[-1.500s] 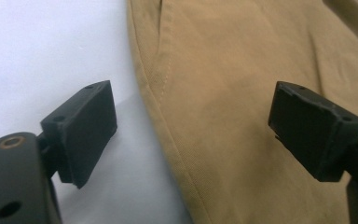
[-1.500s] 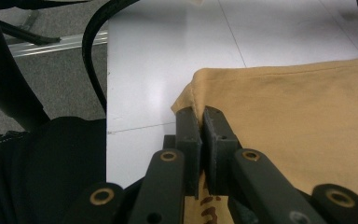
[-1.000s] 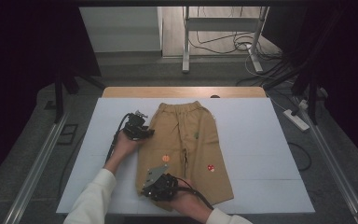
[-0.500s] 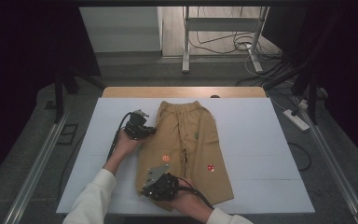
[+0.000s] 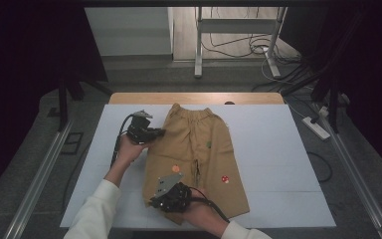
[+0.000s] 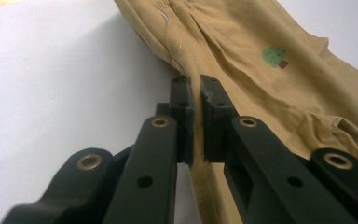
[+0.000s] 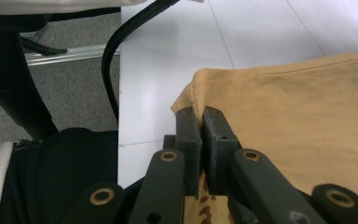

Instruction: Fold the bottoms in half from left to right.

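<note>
The surface [image 5: 278, 149] is cut off at its near edge in the high view, where the person's sleeves leave the picture. The shorts [image 5: 199, 149] lie flat near the middle of the surface, waistband toward the far edge, legs toward the person. Their near left hem corner is hidden in the high view under the right gripper [image 5: 171, 196] and the hand that holds it. What is printed on the cloth below that gripper in its own view is too cut off to read.

Left of the shorts, the white surface lies bare out to its left edge; right of the shorts there is a wider bare stretch. Beyond the far edge of the surface a strip of wood shows, then floor with cables [image 5: 238, 47] and a metal stand [image 5: 238, 30]. A power strip [image 5: 317, 128] lies on the floor right of the surface.

The left gripper [image 6: 195, 105] has just been closing; it is clamped on a raised fold of the left side seam of the shorts, near the waistband. The right gripper [image 7: 201, 126] is closed tight on the hem corner, cloth pinched between its pads.

Small patches dot the shorts: a green tree [image 6: 272, 56], an orange one [image 5: 176, 169] and a red one [image 5: 225, 179].
</note>
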`<act>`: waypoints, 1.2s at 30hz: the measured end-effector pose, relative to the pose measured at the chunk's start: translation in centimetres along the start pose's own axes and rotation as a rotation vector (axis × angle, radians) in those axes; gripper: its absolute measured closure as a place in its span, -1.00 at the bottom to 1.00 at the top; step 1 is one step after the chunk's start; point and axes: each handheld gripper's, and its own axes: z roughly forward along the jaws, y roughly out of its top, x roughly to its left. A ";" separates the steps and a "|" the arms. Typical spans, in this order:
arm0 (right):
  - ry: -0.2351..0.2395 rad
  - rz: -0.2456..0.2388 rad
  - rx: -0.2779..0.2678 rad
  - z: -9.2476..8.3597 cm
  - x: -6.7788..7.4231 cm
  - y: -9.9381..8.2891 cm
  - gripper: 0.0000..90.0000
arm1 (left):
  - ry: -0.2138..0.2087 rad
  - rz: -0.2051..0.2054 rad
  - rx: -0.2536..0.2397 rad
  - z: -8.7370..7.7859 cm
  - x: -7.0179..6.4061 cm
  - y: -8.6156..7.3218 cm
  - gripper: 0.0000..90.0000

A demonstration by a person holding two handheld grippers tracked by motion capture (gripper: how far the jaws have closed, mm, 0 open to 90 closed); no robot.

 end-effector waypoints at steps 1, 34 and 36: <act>0.000 0.000 0.003 0.0 0.0 0.0 0.89 | -0.002 -0.004 0.002 0.0 0.1 0.0 0.86; -0.015 0.005 -0.065 -2.2 -0.1 0.9 0.90 | -0.002 -0.036 -0.061 -2.4 0.4 0.2 0.86; -0.010 0.010 -0.061 -2.2 -0.2 0.7 0.90 | -0.002 -0.039 -0.064 -2.4 0.5 0.2 0.86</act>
